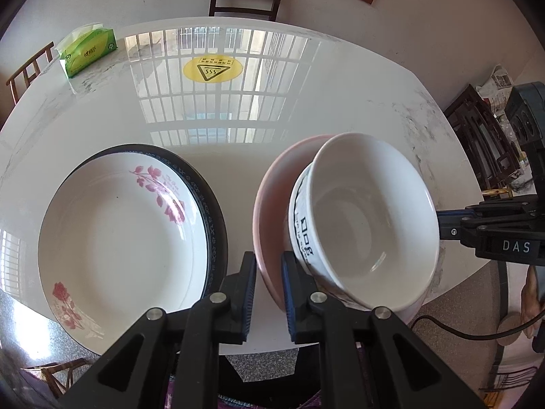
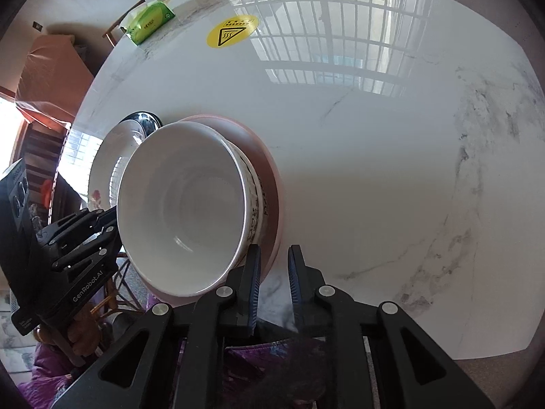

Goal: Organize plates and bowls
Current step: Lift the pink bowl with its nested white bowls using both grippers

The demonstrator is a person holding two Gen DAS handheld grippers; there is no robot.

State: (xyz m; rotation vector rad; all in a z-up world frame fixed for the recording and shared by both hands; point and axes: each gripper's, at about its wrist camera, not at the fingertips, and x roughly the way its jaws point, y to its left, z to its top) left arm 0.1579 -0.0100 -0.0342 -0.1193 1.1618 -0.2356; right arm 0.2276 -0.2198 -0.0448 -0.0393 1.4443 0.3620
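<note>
**Two grippers at opposite rims of a stack of bowls**

On a glossy white marble counter (image 1: pixel 238 129) stands a nest of three bowls near the front edge: a plain white bowl (image 1: pixel 371 225) on top, a bowl with black lettering (image 1: pixel 301 235) under it, and a wide pink bowl (image 1: pixel 269 204) at the bottom. Just beside it, to the left, a flowered plate (image 1: pixel 119 231) lies on a dark-rimmed plate (image 1: pixel 214 211).

The left gripper (image 1: pixel 269 293) has its fingers narrow, pinching the pink bowl's near rim. The right gripper (image 2: pixel 274 289) is also narrow at the opposite side, and seems to pinch the same pink rim.

The step looks like moving the whole nest as one. To do it well, both hands should rise together and stay level, because the upper bowls sit loose and already look tilted. The stack should also be kept from knocking the plates.
</note>
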